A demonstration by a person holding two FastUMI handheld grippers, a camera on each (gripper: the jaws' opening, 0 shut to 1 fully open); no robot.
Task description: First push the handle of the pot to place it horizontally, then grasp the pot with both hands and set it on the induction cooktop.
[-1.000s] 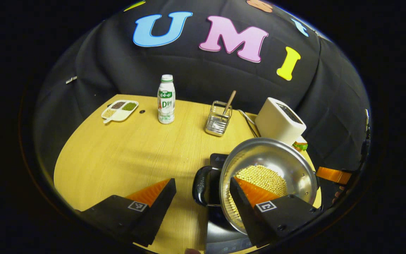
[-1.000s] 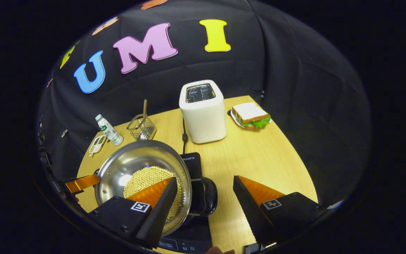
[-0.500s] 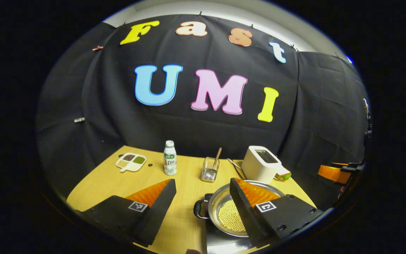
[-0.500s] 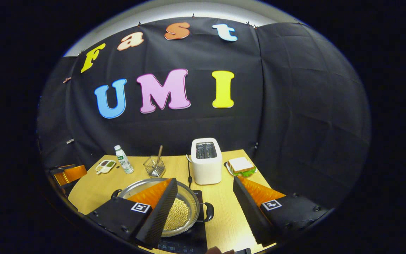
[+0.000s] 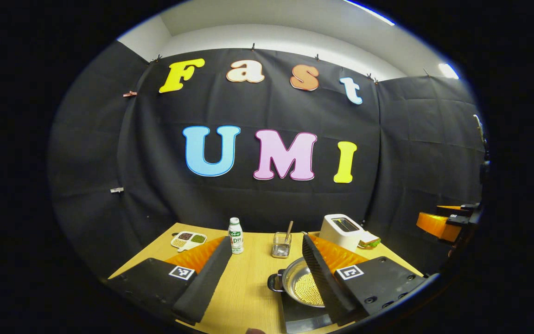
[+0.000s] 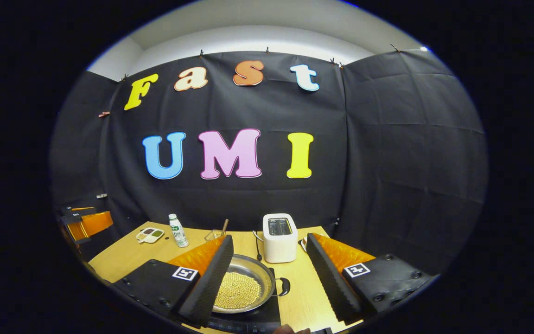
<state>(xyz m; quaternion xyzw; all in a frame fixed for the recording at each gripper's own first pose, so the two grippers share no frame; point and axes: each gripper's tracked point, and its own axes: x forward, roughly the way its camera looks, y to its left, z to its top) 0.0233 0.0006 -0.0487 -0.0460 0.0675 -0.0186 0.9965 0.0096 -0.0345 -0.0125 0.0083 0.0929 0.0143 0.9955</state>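
In the left gripper view, the left hand-held gripper (image 5: 262, 273) hangs above the near edge of the tabletop (image 5: 248, 297) with its fingers spread apart and nothing between them. The pot (image 5: 300, 287), holding pale beans, sits on the dark cooktop (image 5: 300, 313) at the near right, one black handle (image 5: 274, 282) jutting left. The task looks done by this placement, which likely explains the free, raised gripper. Farther back stand a bottle (image 5: 235, 235), a wire basket (image 5: 281, 245) with a stick in it, a toaster (image 5: 341, 230) with a sandwich (image 5: 370, 240) just beside it, and a divided dish (image 5: 188, 240) at far left. The right hand-held gripper (image 5: 443, 222) shows at the right edge, well off the tabletop. In the right gripper view, that gripper (image 6: 269, 273) is also spread wide and empty, its left finger partly hiding the pot (image 6: 244, 287). The pot rests on the cooktop (image 6: 257, 317), the other handle (image 6: 283, 286) pointing right toward bare wood. The toaster (image 6: 279, 237) stands just behind the pot, its cord trailing near the rim; any reach toward the far side would meet it first.
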